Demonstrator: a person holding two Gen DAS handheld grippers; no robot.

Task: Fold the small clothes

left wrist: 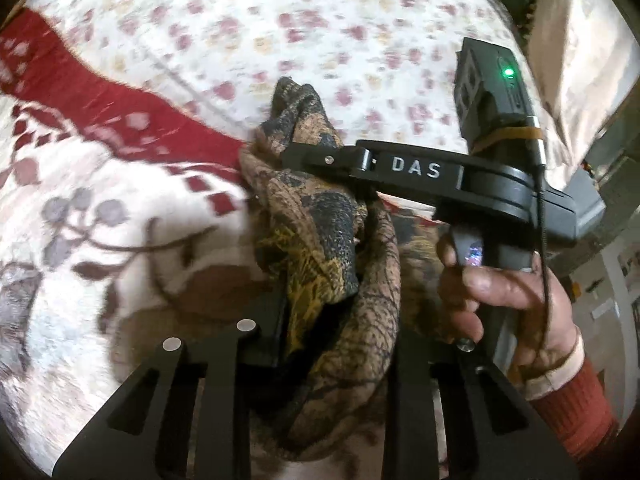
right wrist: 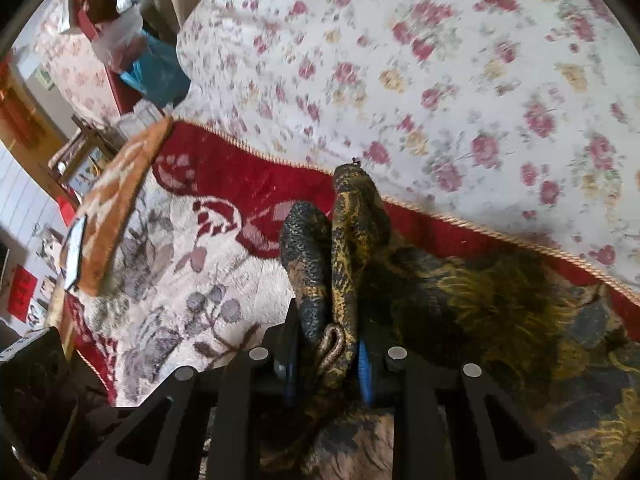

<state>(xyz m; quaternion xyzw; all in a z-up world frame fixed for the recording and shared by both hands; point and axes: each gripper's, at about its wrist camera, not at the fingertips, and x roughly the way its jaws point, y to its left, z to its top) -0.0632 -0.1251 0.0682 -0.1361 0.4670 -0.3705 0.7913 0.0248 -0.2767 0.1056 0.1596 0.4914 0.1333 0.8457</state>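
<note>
A small brown, black and yellow patterned garment (left wrist: 332,248) hangs bunched over the bed. My left gripper (left wrist: 328,344) is shut on its lower part, with cloth draped over the fingers. My right gripper (left wrist: 308,156) comes in from the right in the left wrist view, held by a hand (left wrist: 500,300), and is shut on the garment's upper edge. In the right wrist view the right gripper (right wrist: 328,360) pinches a gathered fold of the garment (right wrist: 344,248) that stands up between its blue pads (right wrist: 364,372). The rest of the cloth lies to the right.
A red and white patterned blanket (right wrist: 224,208) covers the bed below a floral sheet (right wrist: 440,80). A brown folded cloth (right wrist: 116,200) lies at the blanket's left corner. Bags and furniture stand beyond the bed's left edge (right wrist: 152,64).
</note>
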